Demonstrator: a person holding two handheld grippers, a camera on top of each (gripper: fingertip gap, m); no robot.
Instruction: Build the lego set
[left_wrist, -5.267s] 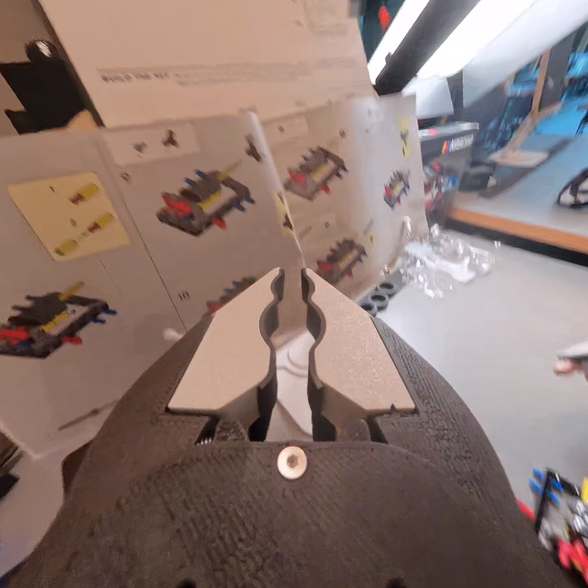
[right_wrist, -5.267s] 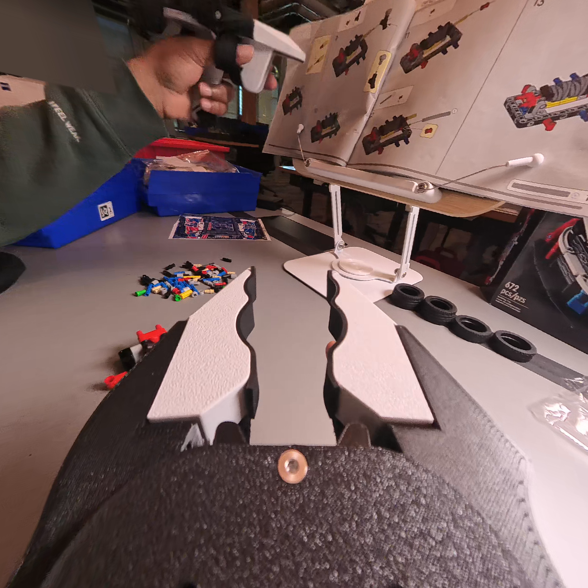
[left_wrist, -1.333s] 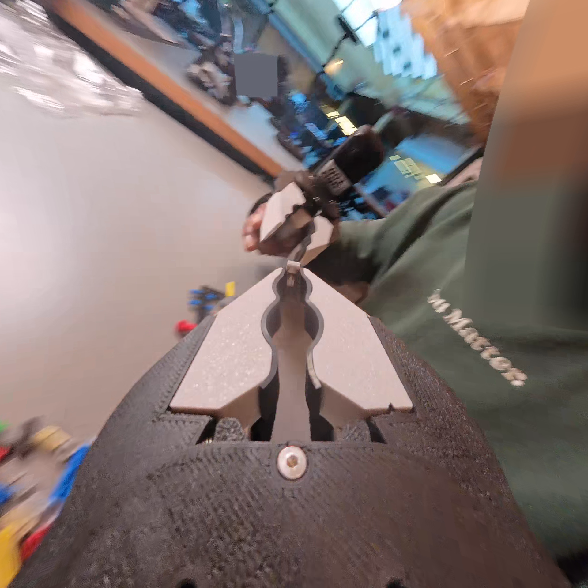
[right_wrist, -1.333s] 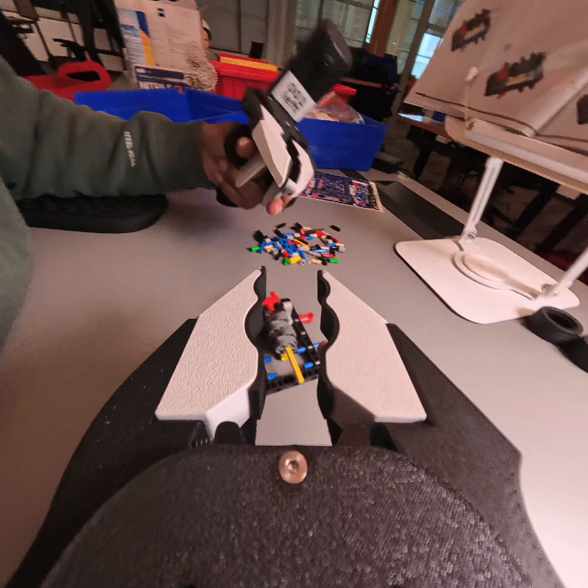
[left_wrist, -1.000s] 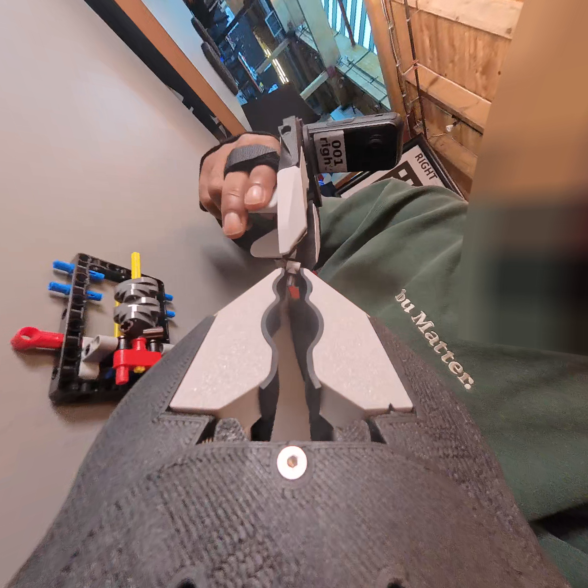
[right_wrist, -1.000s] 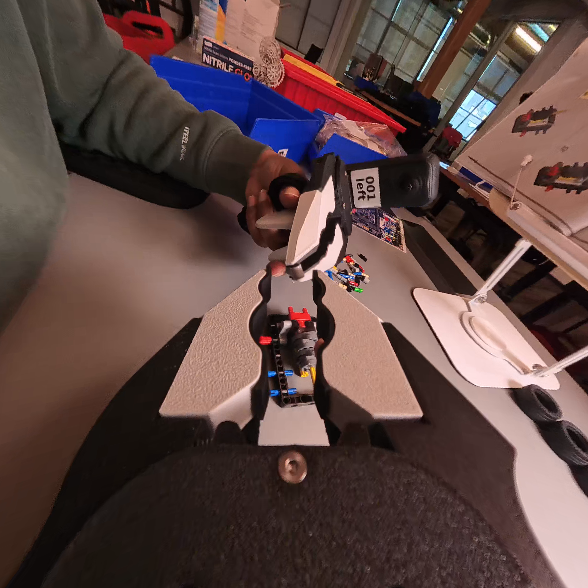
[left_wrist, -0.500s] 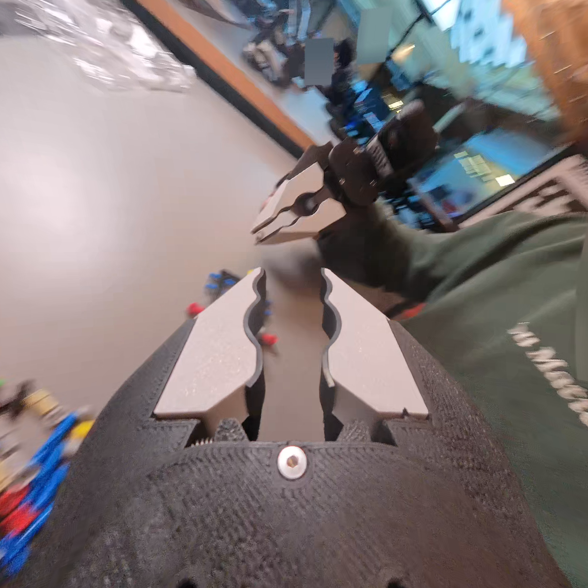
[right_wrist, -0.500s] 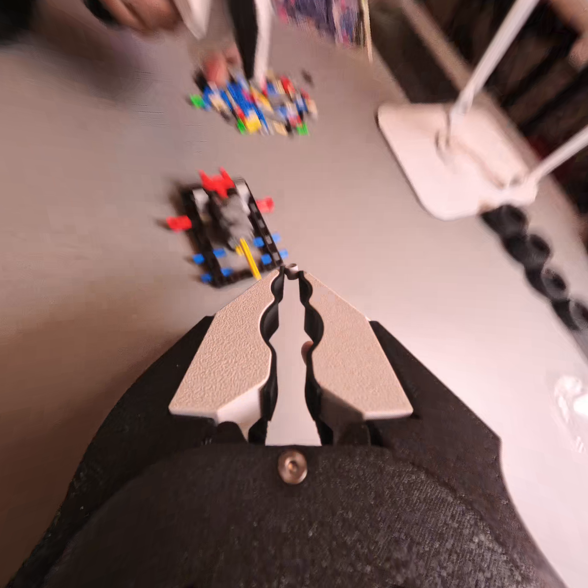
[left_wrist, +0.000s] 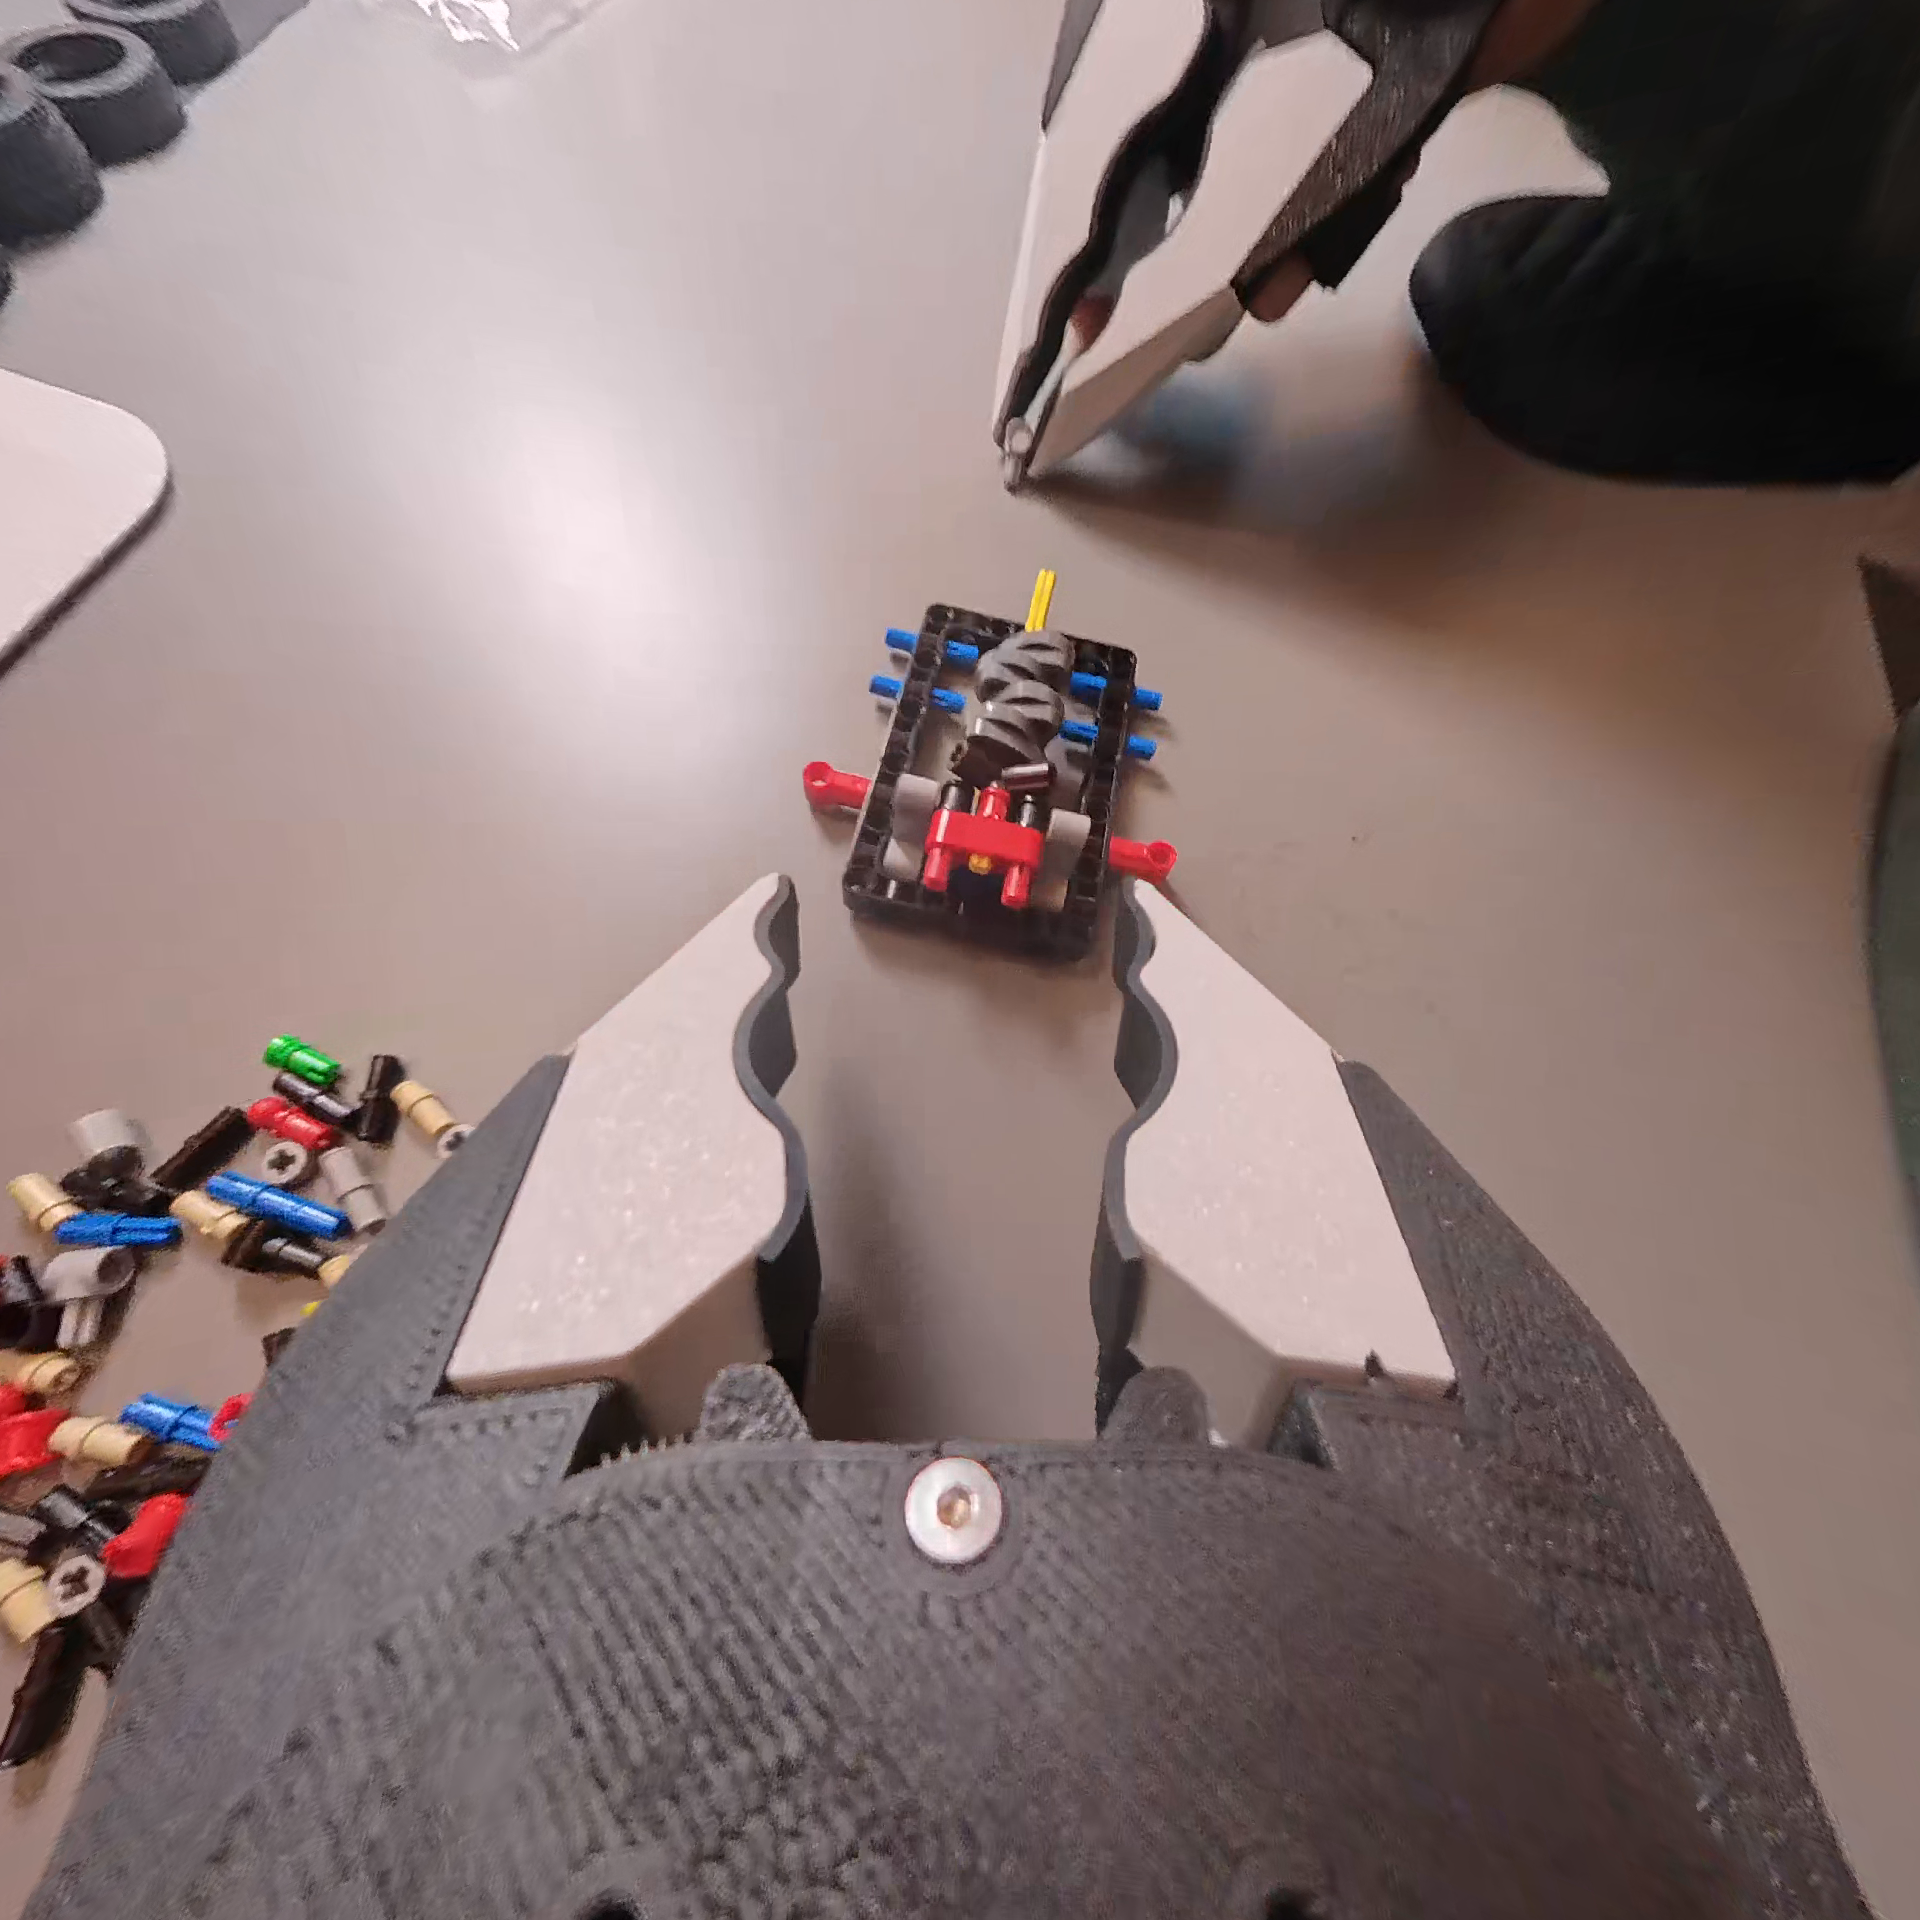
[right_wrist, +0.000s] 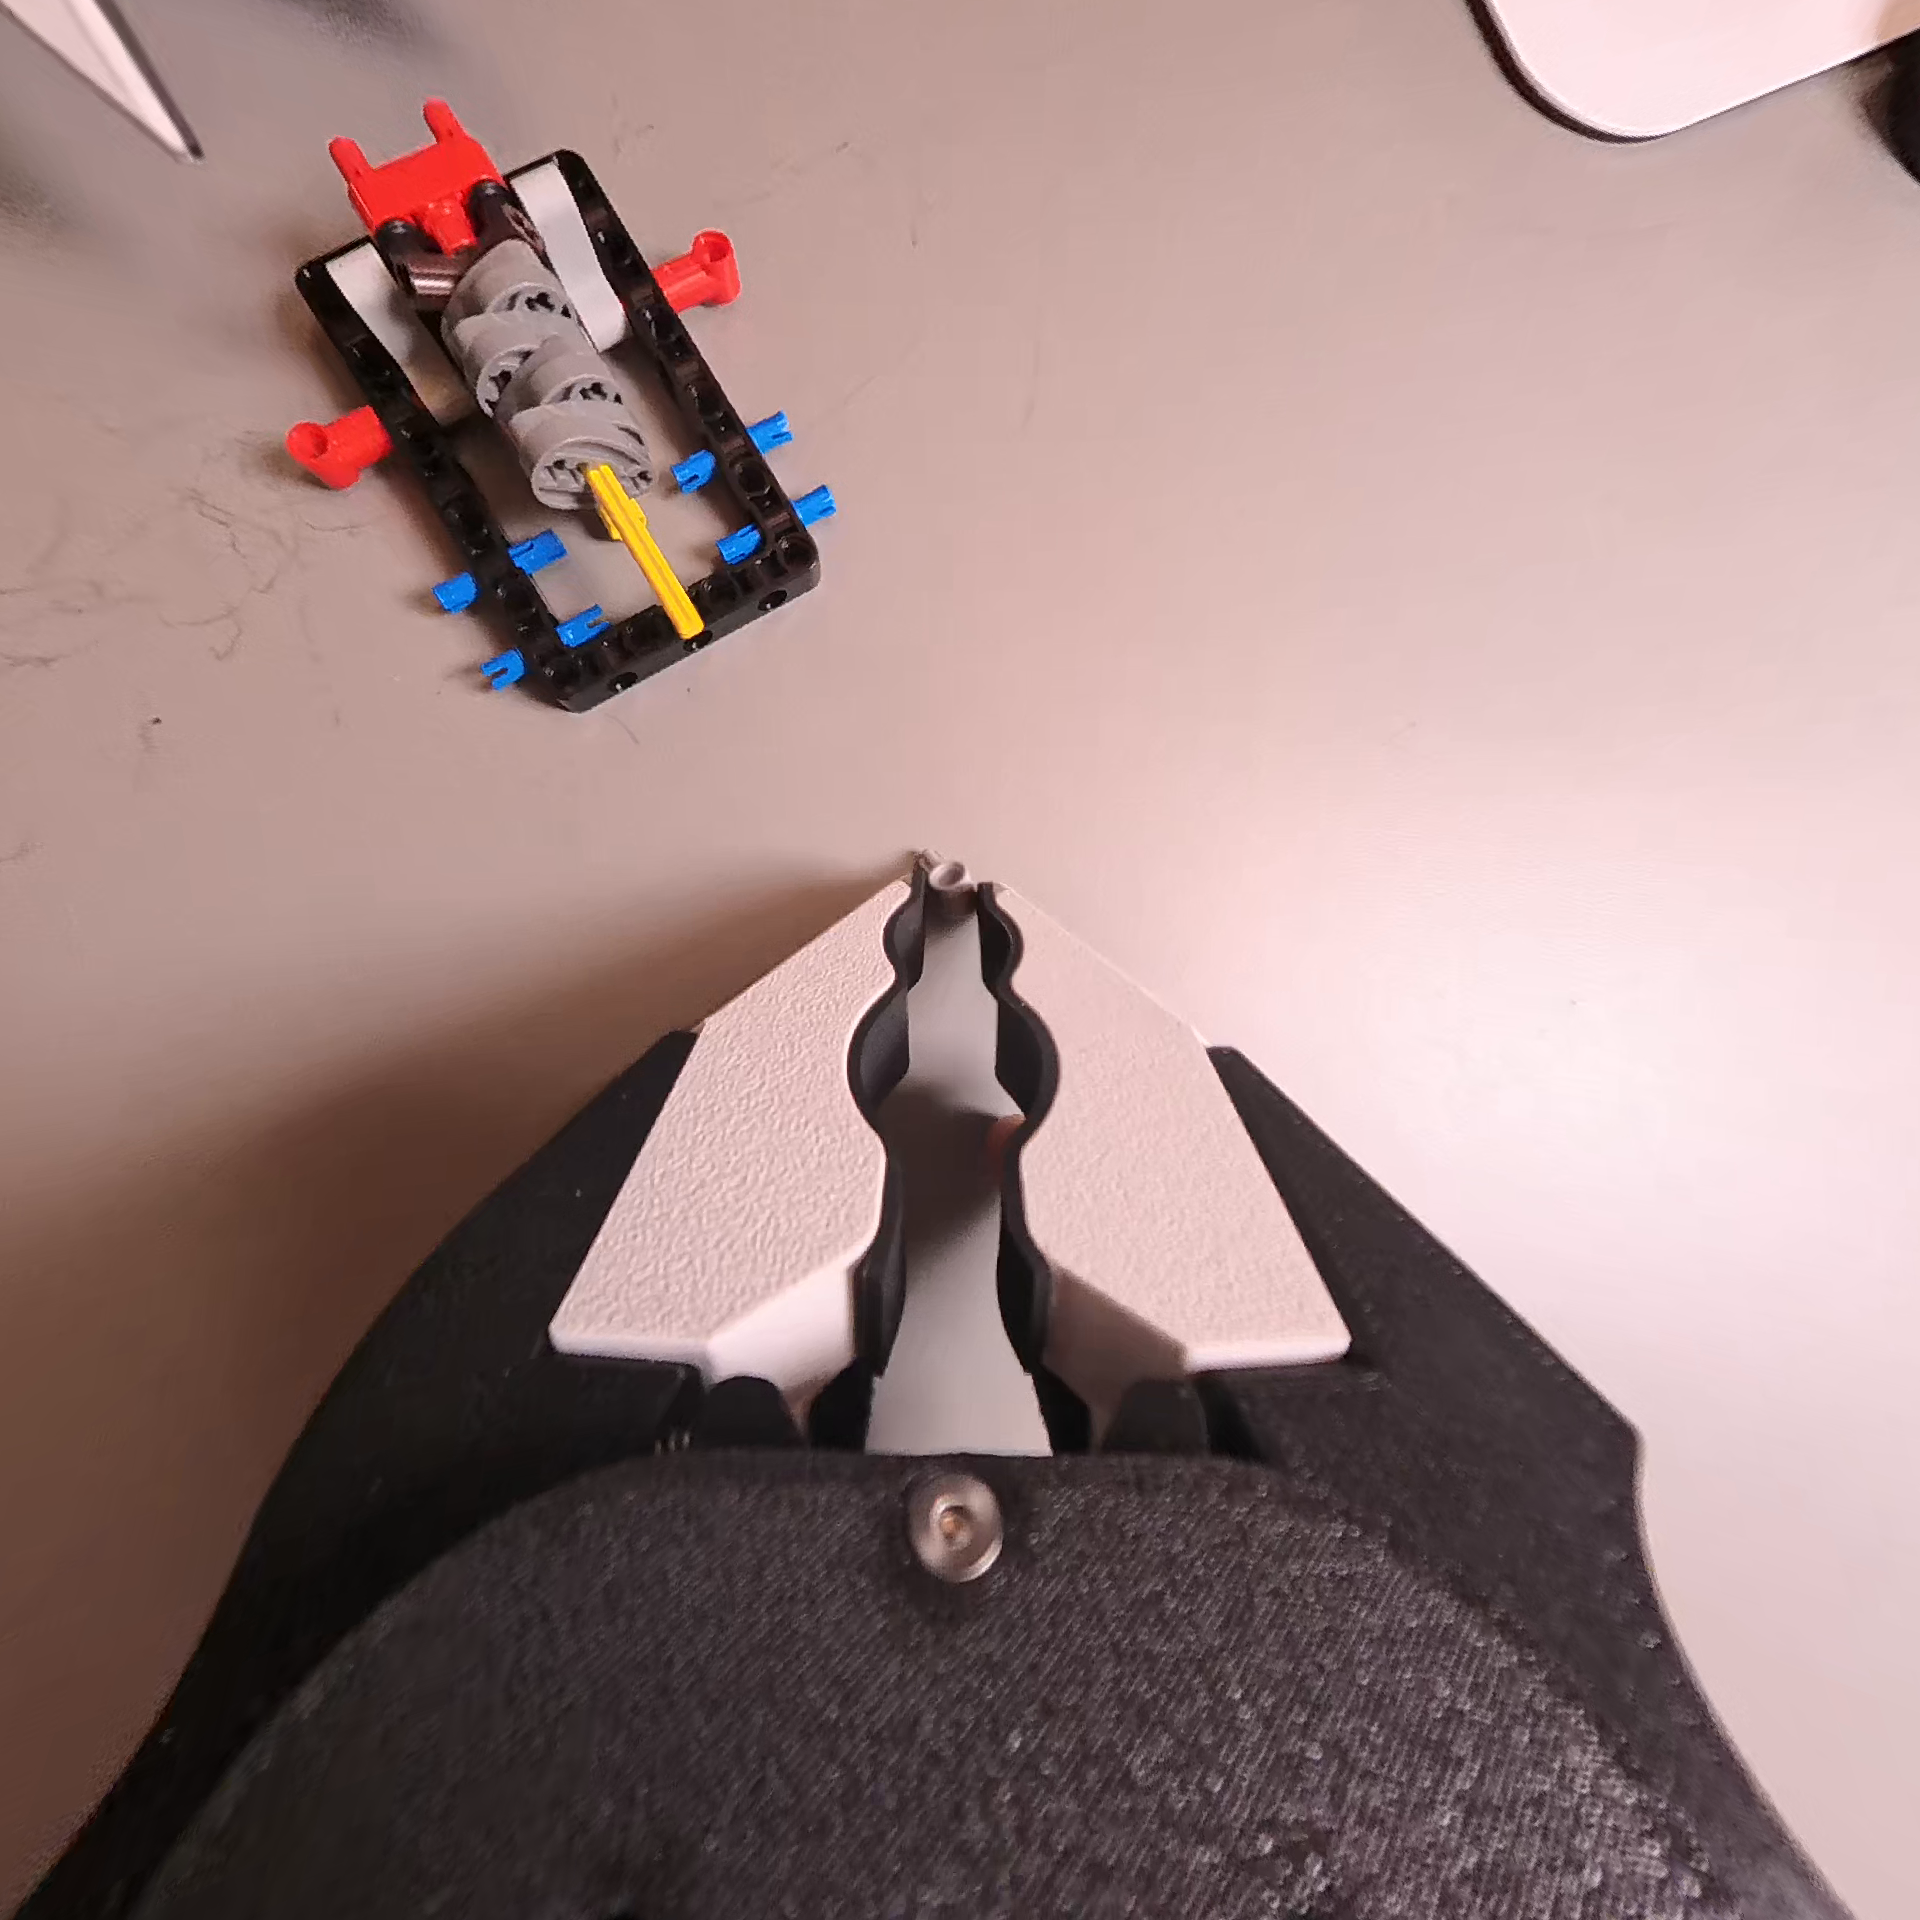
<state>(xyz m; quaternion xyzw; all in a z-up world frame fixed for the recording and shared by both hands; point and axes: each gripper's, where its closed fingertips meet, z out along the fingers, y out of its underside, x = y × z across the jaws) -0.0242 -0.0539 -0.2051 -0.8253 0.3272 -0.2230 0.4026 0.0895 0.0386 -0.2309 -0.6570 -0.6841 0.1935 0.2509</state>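
Grey bench (left_wrist: 520, 436) surface fills both views. On it a partly built lego frame (left_wrist: 992, 774) is laid flat: a black rectangle carrying grey gears (right_wrist: 551, 390), a yellow axle (right_wrist: 644, 556), blue pins and red connectors. The left gripper (left_wrist: 956, 920) is held just short of the frame's red end, its fingers (left_wrist: 665, 1132) spread wide with nothing between them. The right gripper (right_wrist: 948, 883) is kept apart from the frame, on the yellow axle's side, its fingers nearly closed on a small grey piece (right_wrist: 950, 879) at their tips. Loose lego parts (left_wrist: 208, 1195) are scattered beside the left gripper, and black tyres (left_wrist: 73, 94) are seen at the far corner.
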